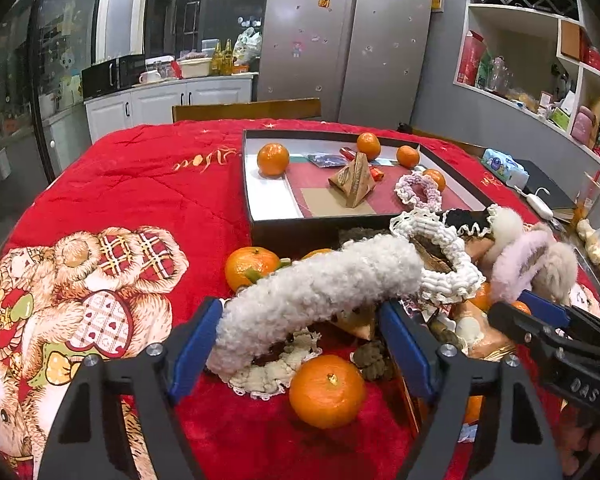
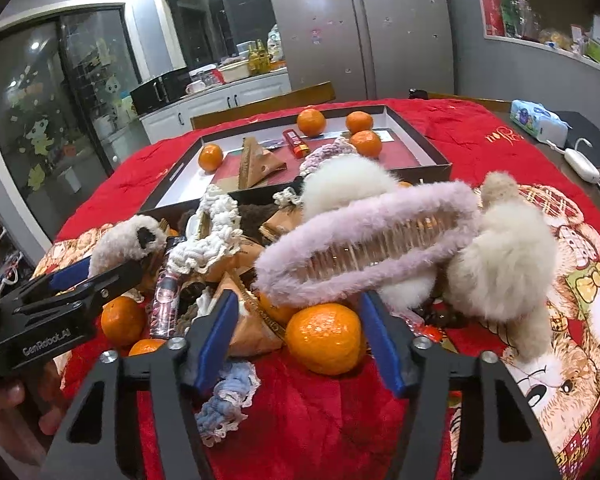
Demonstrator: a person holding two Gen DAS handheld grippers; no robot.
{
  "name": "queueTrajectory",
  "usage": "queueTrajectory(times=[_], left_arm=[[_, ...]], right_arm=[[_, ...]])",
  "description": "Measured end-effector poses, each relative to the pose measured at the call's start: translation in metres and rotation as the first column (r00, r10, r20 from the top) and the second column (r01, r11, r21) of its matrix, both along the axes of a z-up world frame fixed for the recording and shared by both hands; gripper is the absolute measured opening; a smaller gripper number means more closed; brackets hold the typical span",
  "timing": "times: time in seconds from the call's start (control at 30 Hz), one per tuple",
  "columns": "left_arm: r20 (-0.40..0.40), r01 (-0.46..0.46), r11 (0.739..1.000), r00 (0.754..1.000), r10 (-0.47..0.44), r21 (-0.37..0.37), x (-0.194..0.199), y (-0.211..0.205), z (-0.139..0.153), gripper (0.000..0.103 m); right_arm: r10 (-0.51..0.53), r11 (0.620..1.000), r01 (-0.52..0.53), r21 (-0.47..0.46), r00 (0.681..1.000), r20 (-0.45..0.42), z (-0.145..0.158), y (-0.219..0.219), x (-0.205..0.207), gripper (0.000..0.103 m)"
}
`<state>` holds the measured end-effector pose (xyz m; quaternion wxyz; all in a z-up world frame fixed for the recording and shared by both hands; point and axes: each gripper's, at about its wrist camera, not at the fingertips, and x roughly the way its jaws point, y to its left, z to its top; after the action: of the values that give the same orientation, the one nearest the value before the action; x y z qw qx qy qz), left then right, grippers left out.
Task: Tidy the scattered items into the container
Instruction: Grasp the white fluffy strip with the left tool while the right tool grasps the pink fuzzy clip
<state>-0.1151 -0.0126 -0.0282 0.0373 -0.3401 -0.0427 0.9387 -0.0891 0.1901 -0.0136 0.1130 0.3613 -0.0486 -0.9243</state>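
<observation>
A shallow black box (image 1: pixel 276 224) (image 2: pixel 436 152) at the table's far side holds several tangerines, a brown pyramid packet (image 1: pixel 354 182) and a pink scrunchie (image 1: pixel 418 190). In front of it lies a heap of fluffy hair clips, scrunchies, packets and tangerines. My left gripper (image 1: pixel 300 320) holds a white fluffy hair clip (image 1: pixel 320 288) between its blue fingers, lifted above a tangerine (image 1: pixel 327 390). My right gripper (image 2: pixel 298 312) holds a lilac fluffy hair clip (image 2: pixel 364 244) above another tangerine (image 2: pixel 324 338). Each gripper shows in the other's view: the right gripper (image 1: pixel 540 312), the left gripper (image 2: pixel 100 272).
The table wears a red quilted cover with teddy bears (image 1: pixel 100 300). A tissue pack (image 2: pixel 538 118) and a white charger (image 2: pixel 580 164) lie at the right edge. A blue scrunchie (image 2: pixel 228 404) lies near the right gripper. A chair back (image 1: pixel 246 109), fridge and counters stand behind.
</observation>
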Motion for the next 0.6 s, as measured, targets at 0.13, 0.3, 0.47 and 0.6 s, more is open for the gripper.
queueTrajectory(times=[0.13,0.3,0.47,0.6], left_arm=[[-0.019,-0.025,1.000,1.000,0.025,-0.003,0.005,-0.005,0.005,0.041],[-0.011,-0.030,0.999,0.999,0.030,0.012,0.006,-0.012,0.004,0.036],[-0.017,-0.025,1.000,1.000,0.025,0.007,0.011,-0.013,0.005,0.032],[-0.027,-0.020,1.000,0.999,0.021,0.017,0.017,-0.014,0.009,0.022]], right_arm=[[-0.015,1.000,0.015,-0.002,1.000,0.003,0.000,0.003,0.001,0.043],[-0.014,1.000,0.015,-0.023,1.000,0.014,-0.001,0.006,0.001,0.033],[-0.016,0.999,0.017,-0.030,1.000,0.016,0.000,0.007,0.002,0.032],[-0.017,0.999,0.018,-0.032,1.000,0.018,0.000,0.007,0.001,0.032]])
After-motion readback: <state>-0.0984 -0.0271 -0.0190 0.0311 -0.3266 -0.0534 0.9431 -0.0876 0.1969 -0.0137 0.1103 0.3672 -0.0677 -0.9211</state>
